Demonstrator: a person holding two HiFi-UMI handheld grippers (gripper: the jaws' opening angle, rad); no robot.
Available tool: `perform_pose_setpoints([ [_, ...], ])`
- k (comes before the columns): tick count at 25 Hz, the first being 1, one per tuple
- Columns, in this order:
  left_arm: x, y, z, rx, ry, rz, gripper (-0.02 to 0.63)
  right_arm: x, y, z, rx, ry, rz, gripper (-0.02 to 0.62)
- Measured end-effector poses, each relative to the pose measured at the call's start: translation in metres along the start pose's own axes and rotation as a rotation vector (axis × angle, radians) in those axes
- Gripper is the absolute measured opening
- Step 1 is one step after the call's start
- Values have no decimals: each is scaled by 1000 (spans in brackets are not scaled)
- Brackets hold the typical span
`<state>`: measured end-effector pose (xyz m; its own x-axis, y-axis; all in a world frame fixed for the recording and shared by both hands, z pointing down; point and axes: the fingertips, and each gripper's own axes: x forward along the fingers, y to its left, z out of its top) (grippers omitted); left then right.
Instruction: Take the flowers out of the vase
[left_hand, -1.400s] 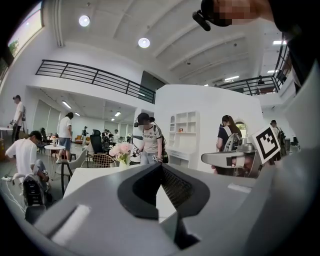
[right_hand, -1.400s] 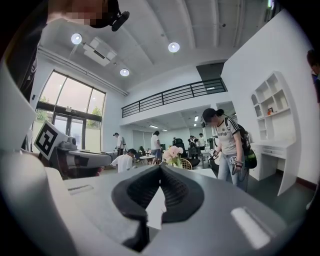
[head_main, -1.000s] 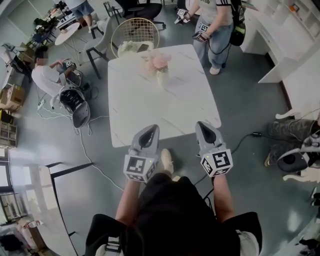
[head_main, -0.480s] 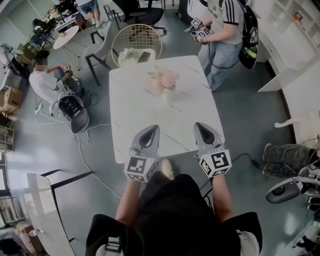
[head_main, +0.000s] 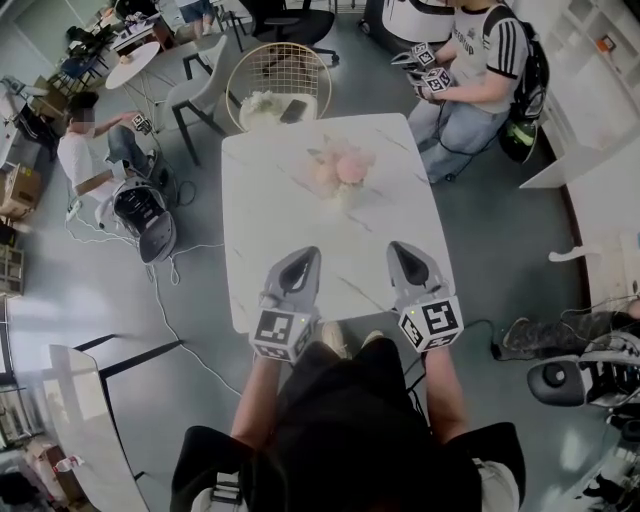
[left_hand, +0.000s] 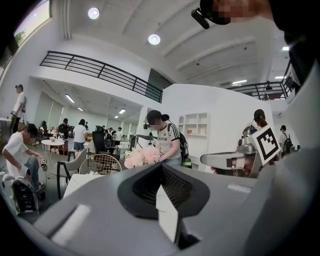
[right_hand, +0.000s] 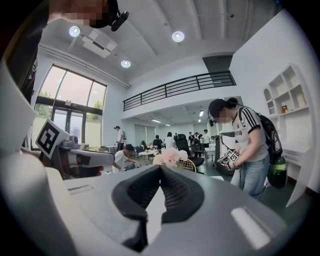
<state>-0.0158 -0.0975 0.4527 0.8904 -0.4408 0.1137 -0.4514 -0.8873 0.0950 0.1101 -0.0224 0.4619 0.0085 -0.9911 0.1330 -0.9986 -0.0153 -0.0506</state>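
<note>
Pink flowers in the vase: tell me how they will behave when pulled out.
The pink flowers look soft and bunched, so the heads probably crush easily. The vase looks small beneath a wider bouquet, so it may tip or lift along when the stems are pulled.

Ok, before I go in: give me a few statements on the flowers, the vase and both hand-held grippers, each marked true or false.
1. The flowers stand in the vase on the table. True.
2. The left hand-held gripper and the right hand-held gripper are at the table's near edge, short of the flowers. True.
3. The right hand-held gripper holds a flower. False: its jaws are shut on nothing.
4. The left hand-held gripper's jaws are wide apart. False: they are together, with nothing between them.
5. A wire chair stands at the table's far side. True.
</note>
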Motion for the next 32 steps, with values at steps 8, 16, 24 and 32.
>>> perform_pose_setpoints([
  [8,14,13,2,-18,15,28,8,20,-9,3,-10,20,24,3],
  [16,45,18,-1,-33,21,98,8,56,-38,4,-21,45,108,3],
  [24,62,37,-11,-68,58,239,8,96,-56,-3,-30,74,214,3],
  [32,65,46,-14,-76,68,336,6,127,-65,-15,-55,104,297,25],
])
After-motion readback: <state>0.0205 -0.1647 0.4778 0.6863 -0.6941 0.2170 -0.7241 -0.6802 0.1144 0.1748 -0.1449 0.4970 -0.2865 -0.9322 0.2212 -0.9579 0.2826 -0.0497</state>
